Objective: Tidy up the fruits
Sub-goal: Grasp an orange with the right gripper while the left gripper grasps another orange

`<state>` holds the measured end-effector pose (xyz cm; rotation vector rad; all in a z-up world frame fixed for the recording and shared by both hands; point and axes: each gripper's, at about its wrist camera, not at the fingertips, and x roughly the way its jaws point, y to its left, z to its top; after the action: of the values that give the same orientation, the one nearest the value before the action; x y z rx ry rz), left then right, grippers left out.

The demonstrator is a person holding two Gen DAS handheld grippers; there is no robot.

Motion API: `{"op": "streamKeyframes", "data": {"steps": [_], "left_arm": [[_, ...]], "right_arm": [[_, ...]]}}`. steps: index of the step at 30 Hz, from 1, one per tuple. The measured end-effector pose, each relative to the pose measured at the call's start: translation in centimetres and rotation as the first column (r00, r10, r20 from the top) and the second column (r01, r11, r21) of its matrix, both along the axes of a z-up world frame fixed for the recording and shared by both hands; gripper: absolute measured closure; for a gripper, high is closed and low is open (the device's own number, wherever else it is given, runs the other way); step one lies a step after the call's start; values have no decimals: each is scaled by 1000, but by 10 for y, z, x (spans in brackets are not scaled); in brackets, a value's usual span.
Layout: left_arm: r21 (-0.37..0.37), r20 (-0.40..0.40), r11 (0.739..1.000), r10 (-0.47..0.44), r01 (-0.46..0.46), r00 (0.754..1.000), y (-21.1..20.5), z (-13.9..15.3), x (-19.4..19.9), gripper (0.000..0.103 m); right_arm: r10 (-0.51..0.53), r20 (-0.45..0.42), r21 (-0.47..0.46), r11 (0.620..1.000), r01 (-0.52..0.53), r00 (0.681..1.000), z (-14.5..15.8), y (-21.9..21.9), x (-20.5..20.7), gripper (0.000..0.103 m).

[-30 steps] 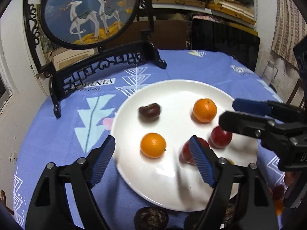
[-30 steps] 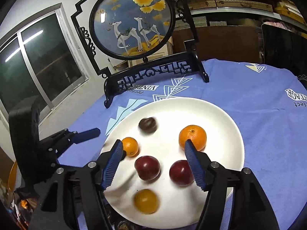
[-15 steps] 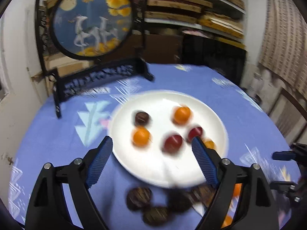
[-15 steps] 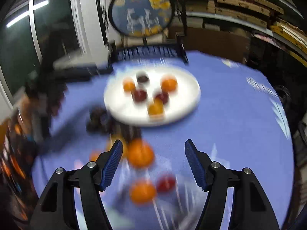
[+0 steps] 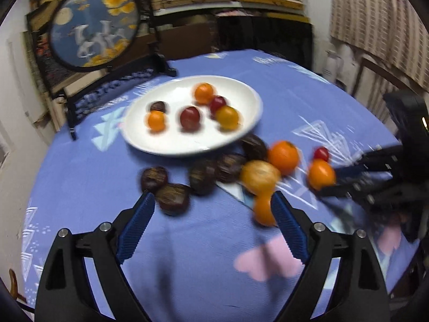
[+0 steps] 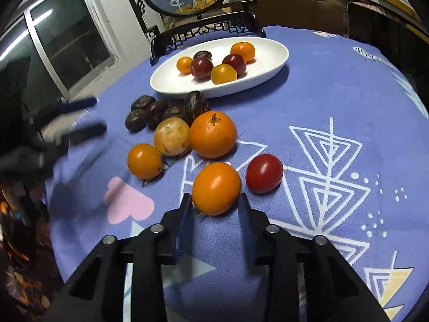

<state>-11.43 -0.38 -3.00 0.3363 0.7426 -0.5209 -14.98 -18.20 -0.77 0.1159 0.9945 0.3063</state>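
Right gripper (image 6: 215, 197): fingers narrowed around a smooth orange tomato (image 6: 216, 187) on the blue-clothed counter (image 6: 308, 102); firm contact cannot be told. A small red tomato (image 6: 264, 173) lies just right of the fingers. Left gripper (image 5: 211, 209): fingers spread wide, nothing held. A white oval plate (image 6: 268, 76) of fruit is seen well ahead.

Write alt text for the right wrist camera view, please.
The right hand-held gripper closes around a round orange tomato on the blue patterned tablecloth. More loose fruit lies beyond it, then an oval white plate holding six fruits.
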Motion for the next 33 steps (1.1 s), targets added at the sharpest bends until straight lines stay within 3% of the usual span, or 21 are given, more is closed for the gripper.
{"op": "streamKeyframes", "data": {"steps": [6,11,12,14,15,16,17,18,26,28,29,33], "left_arm": [[34,-64,998,-46,48,997,-34,-26,1,17],[52,-110,998,-27,33,994,-48,-42,11,18],[51,-122,998,-23,29,992,-49,-44,14,20],[51,-137,998,-21,29,990,-50,-46,16,37],[50,-147,998,-22,30,989,-50,-48,17,43],[45,-157,998,-27,35,987,-50,-49,17,55],[36,-171,998,-39,45,985,-50,-49,18,62],[24,-177,998,-50,55,983,-51,-49,17,65],[-9,-114,999,-36,35,993,-34,-35,8,66],[-6,-106,1000,-29,28,994,-27,-31,6,66],[-3,-103,1000,-22,22,994,-23,-30,5,66],[0,-98,1000,4,-4,995,-7,-27,4,66]], "right_arm": [[1,42,-13,1000,-1,999,9,-7,-19,78],[0,42,-12,1000,0,999,9,-14,-26,80],[3,36,-13,1000,-3,999,9,-13,-25,80],[28,6,-14,1000,-28,1000,6,-10,-23,79],[30,4,-15,999,-30,1000,5,-9,-24,70],[23,5,-24,999,-23,1000,5,-8,-25,60],[10,7,-32,999,-10,1000,5,-9,-26,39],[7,12,-32,999,-6,1000,6,-8,-27,35],[6,7,-49,999,-6,1000,3,-2,-11,35],[7,-6,-62,998,-7,1000,-2,1,-6,47],[6,-4,-77,997,-6,1000,-4,2,-4,65],[22,4,-104,994,-22,1000,-2,3,-9,68]]}}
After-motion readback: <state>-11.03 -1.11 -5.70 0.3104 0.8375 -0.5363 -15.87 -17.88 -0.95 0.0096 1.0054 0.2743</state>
